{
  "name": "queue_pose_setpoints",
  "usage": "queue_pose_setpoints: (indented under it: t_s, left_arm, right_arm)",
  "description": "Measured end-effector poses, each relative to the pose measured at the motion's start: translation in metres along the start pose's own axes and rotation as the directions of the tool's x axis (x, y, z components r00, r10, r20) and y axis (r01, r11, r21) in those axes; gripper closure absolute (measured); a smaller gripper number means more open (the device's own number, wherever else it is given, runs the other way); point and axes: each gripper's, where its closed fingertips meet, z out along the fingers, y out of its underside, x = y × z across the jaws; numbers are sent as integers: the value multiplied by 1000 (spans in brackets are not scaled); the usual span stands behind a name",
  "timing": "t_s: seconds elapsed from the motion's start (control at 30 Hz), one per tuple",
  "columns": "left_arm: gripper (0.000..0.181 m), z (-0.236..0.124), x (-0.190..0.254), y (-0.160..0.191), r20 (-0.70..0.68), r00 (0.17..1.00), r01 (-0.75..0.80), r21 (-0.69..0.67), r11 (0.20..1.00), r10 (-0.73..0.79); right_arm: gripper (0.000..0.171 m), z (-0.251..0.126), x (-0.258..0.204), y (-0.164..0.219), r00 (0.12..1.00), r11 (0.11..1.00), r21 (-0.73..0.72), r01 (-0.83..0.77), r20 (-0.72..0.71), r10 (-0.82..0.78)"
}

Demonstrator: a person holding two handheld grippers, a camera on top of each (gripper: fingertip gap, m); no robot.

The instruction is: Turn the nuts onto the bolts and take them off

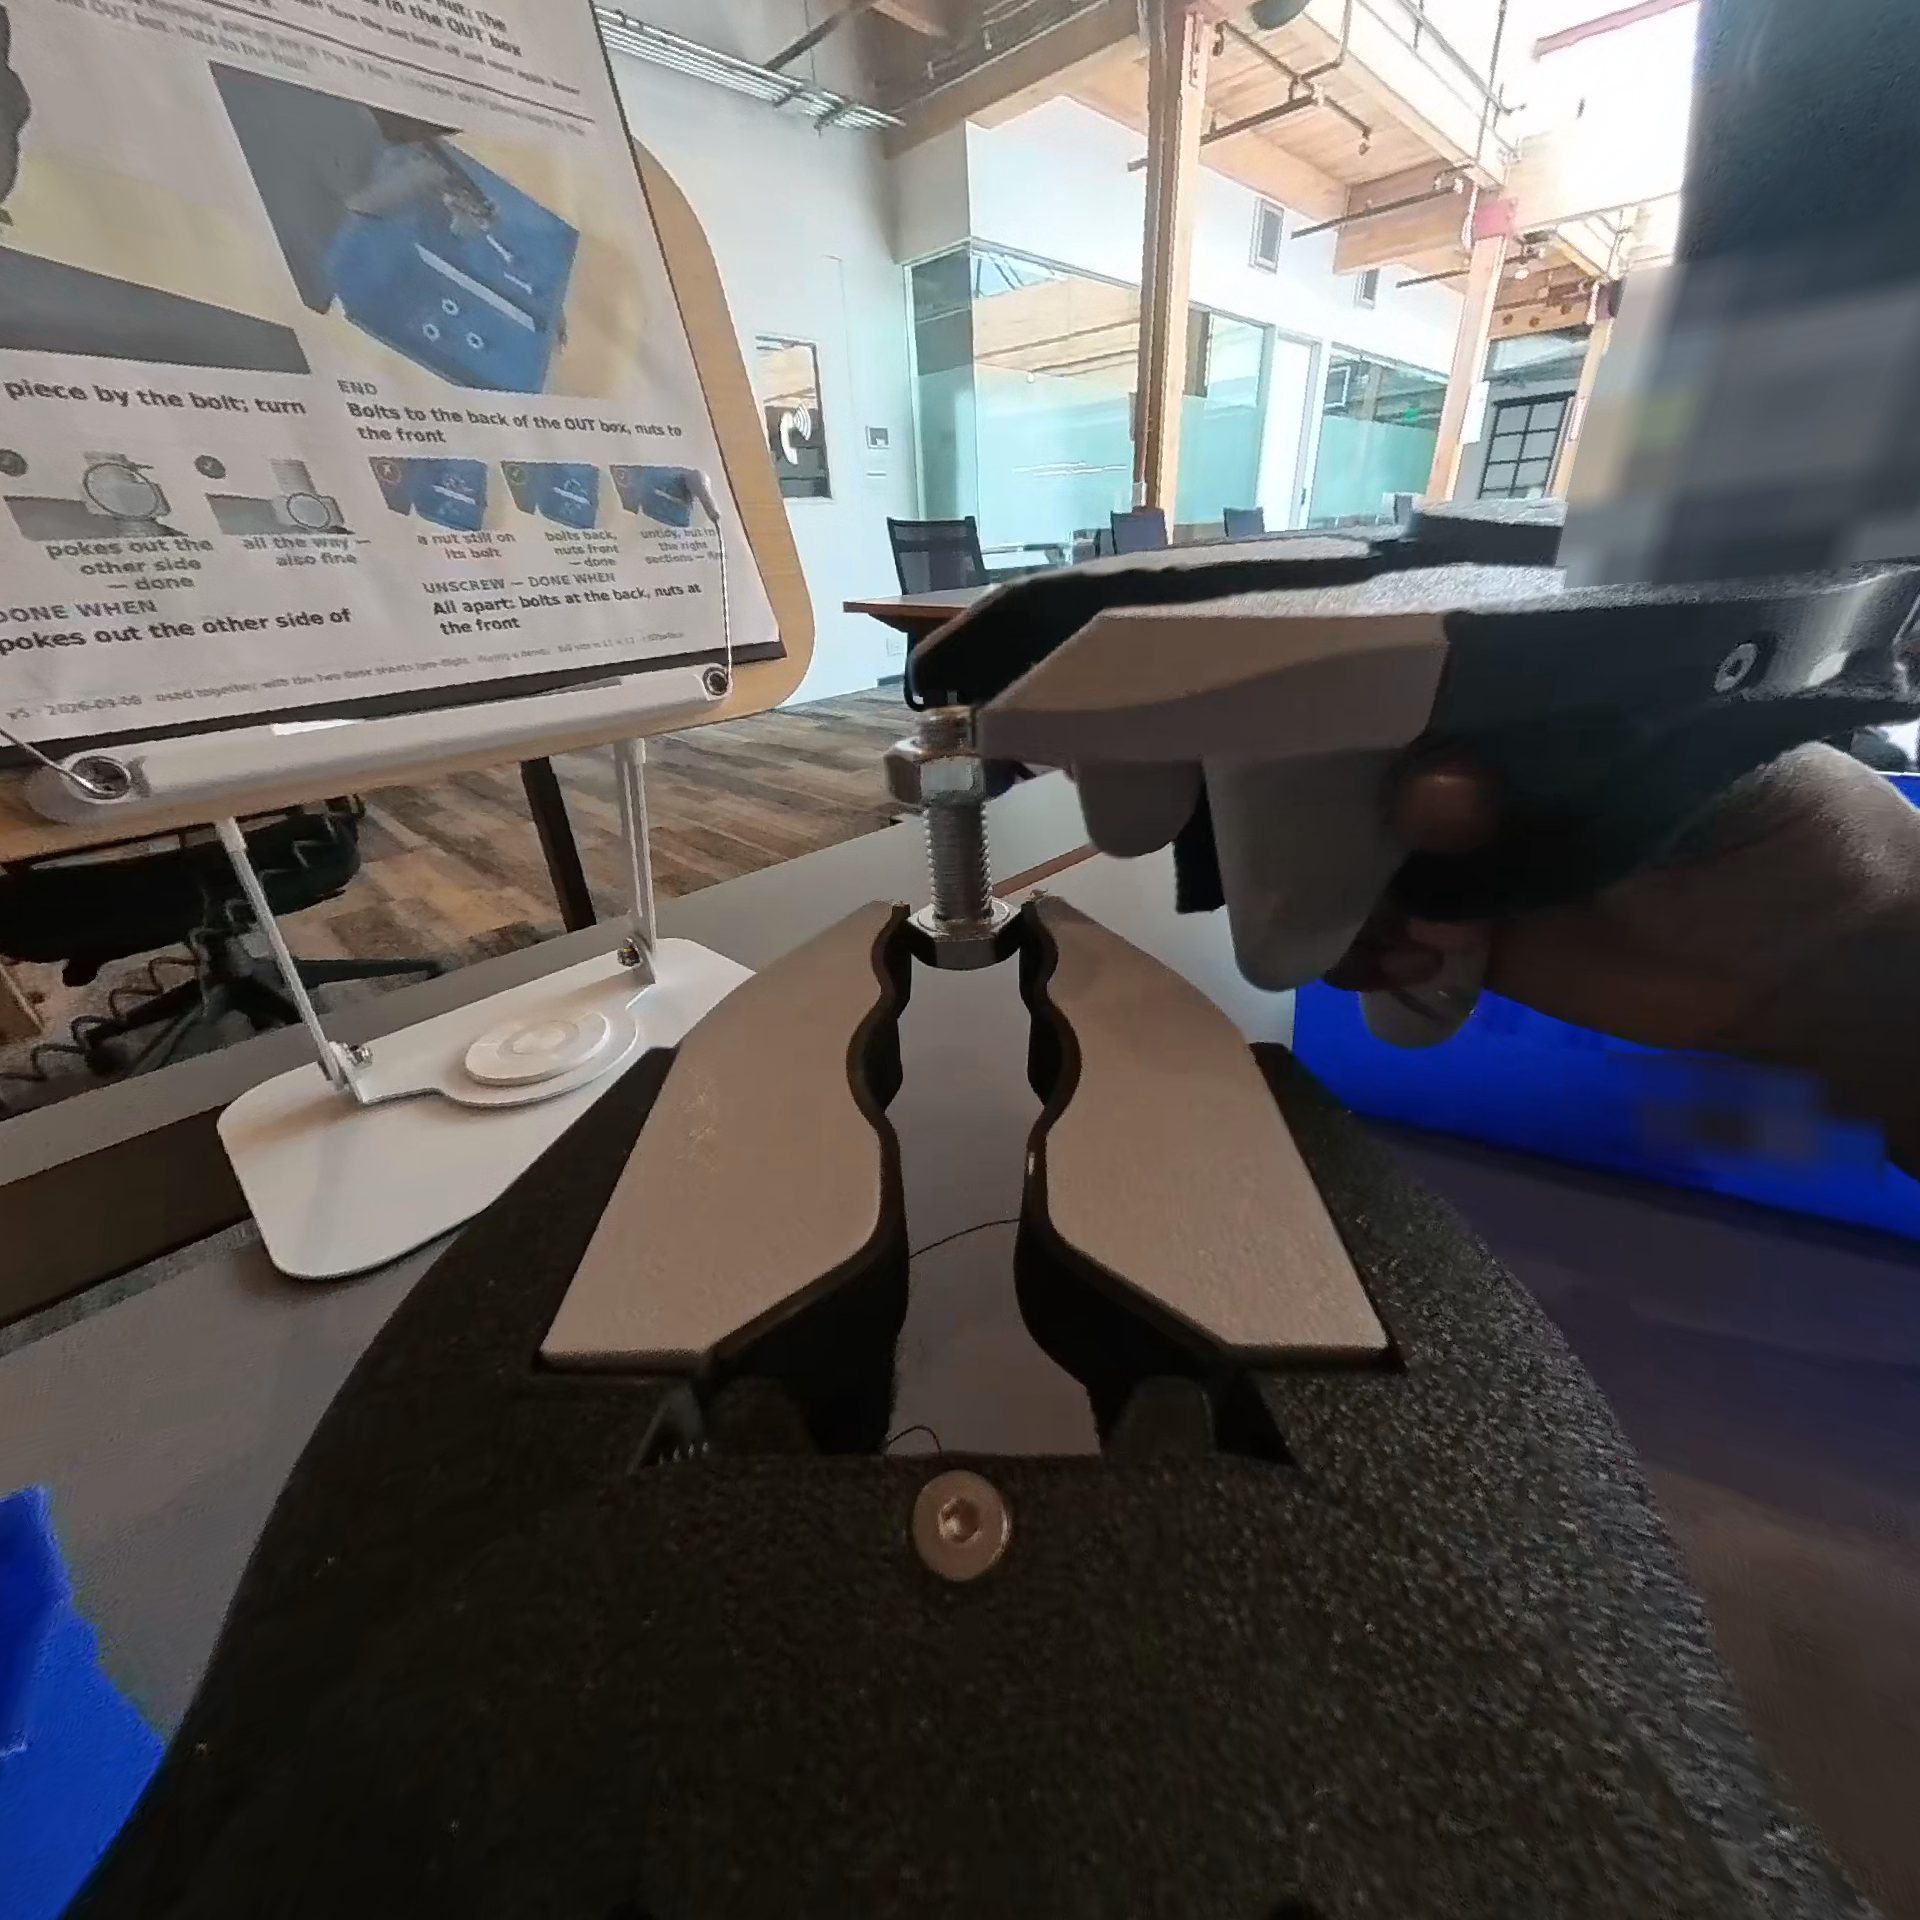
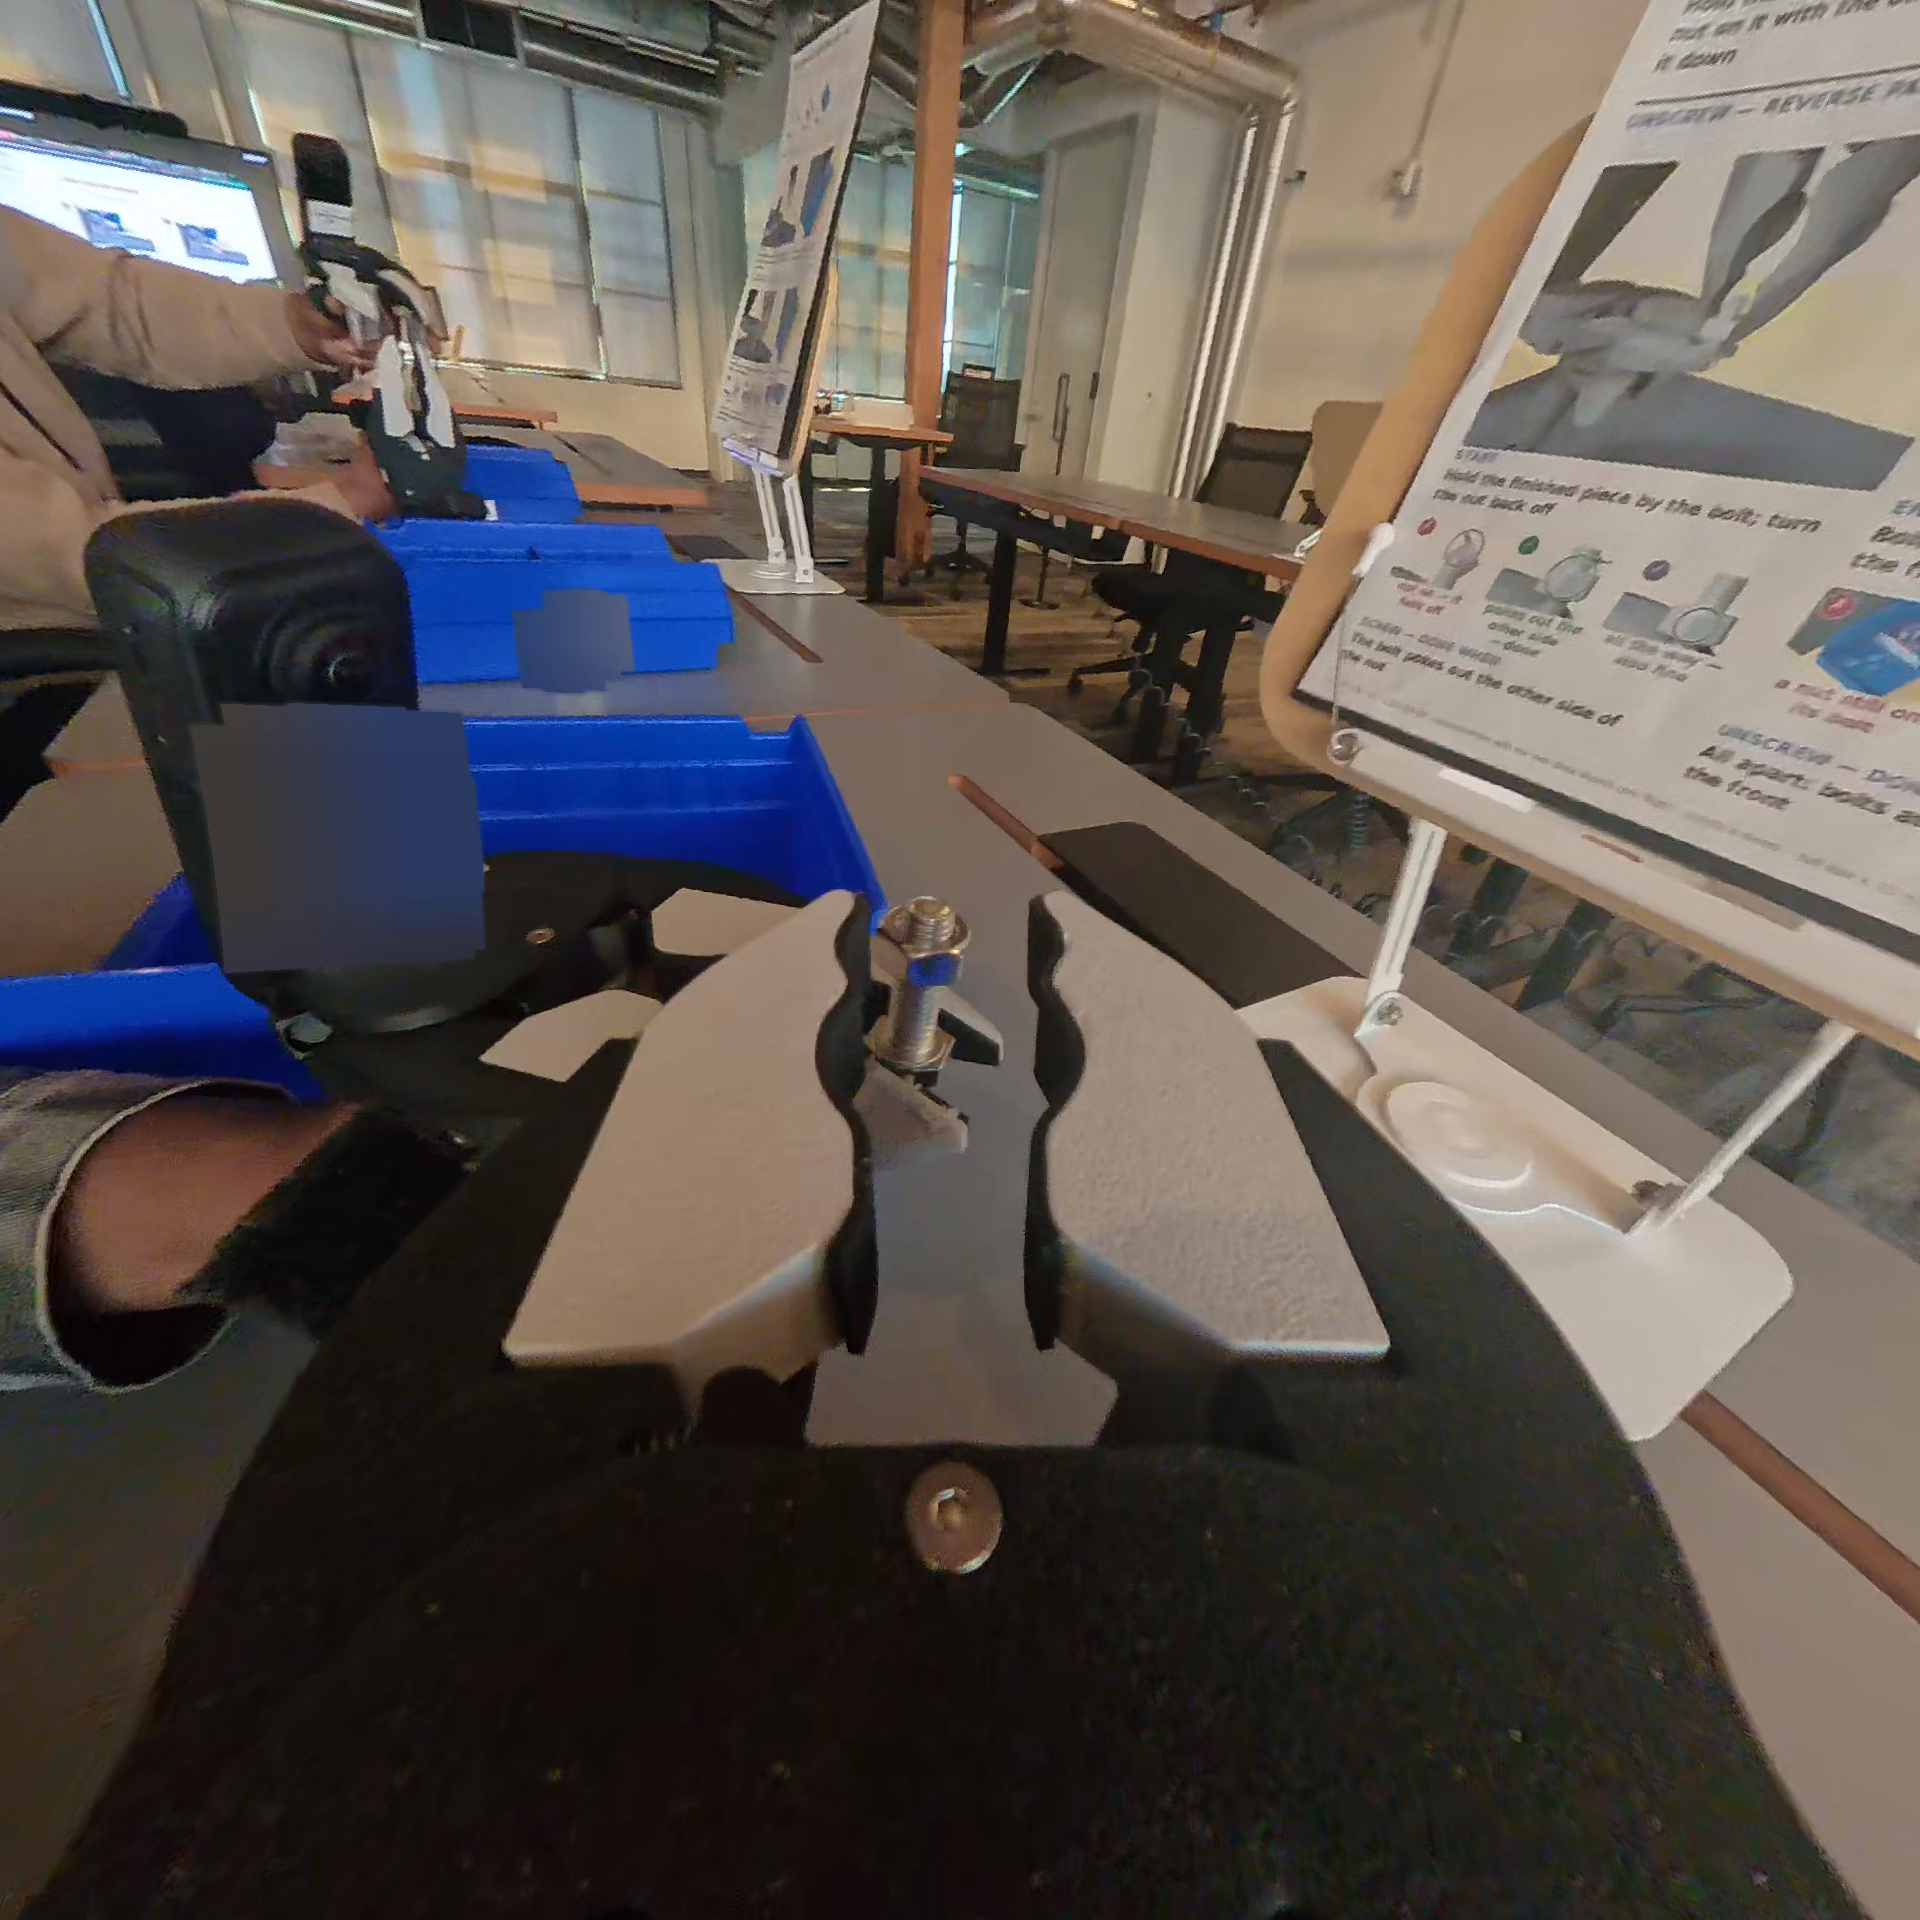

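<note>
A steel bolt [image 1: 964, 862] stands upright, and my left gripper [image 1: 966, 920] is shut on its hex head at the bottom. A hex nut [image 1: 932, 769] sits near the bolt's top end. My right gripper [image 1: 951, 707] reaches in from the right at the nut's level. In the right wrist view its jaws [image 2: 951, 909] stand apart on either side of the nut [image 2: 925, 948], which lies close to the left finger. The bolt's thread [image 2: 914, 1003] runs down to the left gripper's tips [image 2: 925, 1060].
An instruction board on a white stand [image 1: 416, 1122] is at the left, and the stand's base [image 2: 1507, 1195] is close on the right. Blue bins [image 2: 665, 790] [image 1: 1558, 1101] flank the grey table. A black mat [image 2: 1174, 904] lies ahead. Another person [image 2: 104, 343] works farther back. The gap from one gripper's tips to the other's is roughly 4 cm.
</note>
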Motion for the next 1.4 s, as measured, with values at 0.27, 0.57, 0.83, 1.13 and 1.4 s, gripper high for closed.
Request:
queue_pose_setpoints:
  t_s: [0.27,0.57,0.83,1.13,1.4]
  left_arm:
    - [161,-2,3,-5,-33,999,18,6,1000,-18]
    - [161,-6,1,-9,-40,998,43,25,999,-42]
    - [161,-4,6,-8,-55,998,26,15,1000,-25]
    - [162,-7,2,-12,-49,998,40,32,999,-38]
    - [162,-8,10,-9,-64,997,31,25,999,-30]
  right_arm:
    - [143,2,-4,7,999,999,-39,21,42,-19]
    - [157,-13,3,-5,997,999,35,-11,73,9]
    - [140,2,-12,3,994,1000,-11,-7,104,8]
    - [171,-18,12,-7,1000,999,46,7,27,-9]
    - [140,-4,-11,-2,993,1000,-9,7,114,-6]
